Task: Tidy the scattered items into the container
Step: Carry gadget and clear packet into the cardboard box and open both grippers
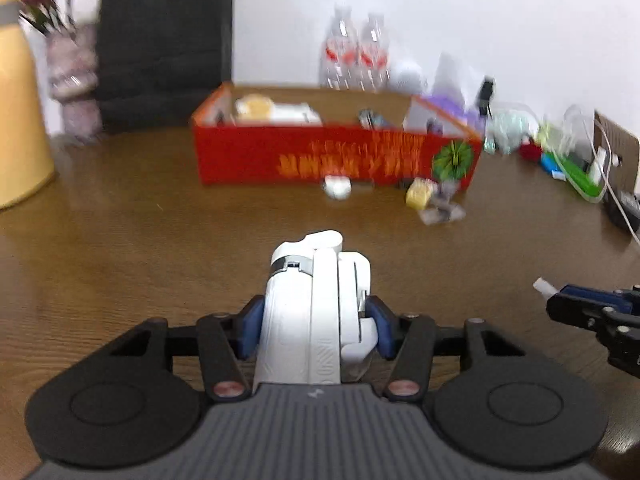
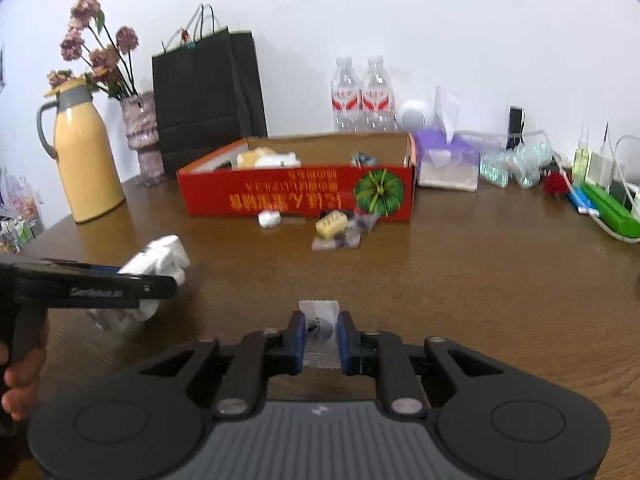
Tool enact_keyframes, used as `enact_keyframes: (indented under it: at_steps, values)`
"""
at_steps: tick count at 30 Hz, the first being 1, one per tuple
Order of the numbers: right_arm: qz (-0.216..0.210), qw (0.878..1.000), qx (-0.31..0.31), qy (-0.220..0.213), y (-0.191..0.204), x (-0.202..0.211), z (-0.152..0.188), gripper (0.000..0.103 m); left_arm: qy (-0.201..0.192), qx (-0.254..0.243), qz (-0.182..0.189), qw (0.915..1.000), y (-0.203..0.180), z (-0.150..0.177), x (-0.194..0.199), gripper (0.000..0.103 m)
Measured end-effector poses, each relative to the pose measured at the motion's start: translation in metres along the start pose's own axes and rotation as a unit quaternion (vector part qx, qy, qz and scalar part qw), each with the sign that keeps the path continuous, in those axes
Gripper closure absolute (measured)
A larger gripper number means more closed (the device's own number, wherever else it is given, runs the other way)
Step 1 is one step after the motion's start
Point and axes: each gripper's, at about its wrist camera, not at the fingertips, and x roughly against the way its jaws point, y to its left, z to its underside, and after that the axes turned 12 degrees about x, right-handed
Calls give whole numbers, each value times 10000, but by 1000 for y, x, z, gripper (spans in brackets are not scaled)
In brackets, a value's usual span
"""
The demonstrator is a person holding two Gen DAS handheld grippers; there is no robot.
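Note:
A white folded plastic gadget [image 1: 308, 280] sits between the blue pads of my left gripper [image 1: 316, 320], which is shut on it just above the brown table. My right gripper [image 2: 322, 336] is shut on a small clear sachet [image 2: 319, 312] with something dark inside. The open red cardboard box [image 2: 280, 196] stands further back with several items in it. In front of the box lie a small white item [image 2: 269, 219], a yellow packet [image 2: 331, 224] and clear wrapped packets [image 2: 344, 240]. The right wrist view shows the left gripper [image 2: 120, 284] at the left with the gadget [image 2: 160, 256].
A yellow jug [image 2: 90, 168], a vase of flowers [image 2: 142, 136] and a black paper bag [image 2: 204, 96] stand at the back left. Two water bottles [image 2: 362, 96], a purple tissue pack [image 2: 446, 156] and cables with a green item [image 2: 608, 208] crowd the back right. A hand [image 2: 20, 376] holds the left gripper.

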Motion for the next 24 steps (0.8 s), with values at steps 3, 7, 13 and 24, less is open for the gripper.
enact_keyframes:
  at_steps: [3,7,13,24]
  values:
    - [23,9998,-20,-204,-7,2,-22,87,-273,202,388,9987,-4,-32,16,49]
    - [9,9986,-16,-538,-29,-24,-90,87,-242,402,777,9959,-19,-110,-15,48]
    - [42,9987,-300,414,-83,-152,-200,87,789,323,436,9954,-59,-204,-160,48]
    - [379,9825,-342,1789,-112,-287,-214,61,1223,144,-189,9922,-56,-207,-258,46]
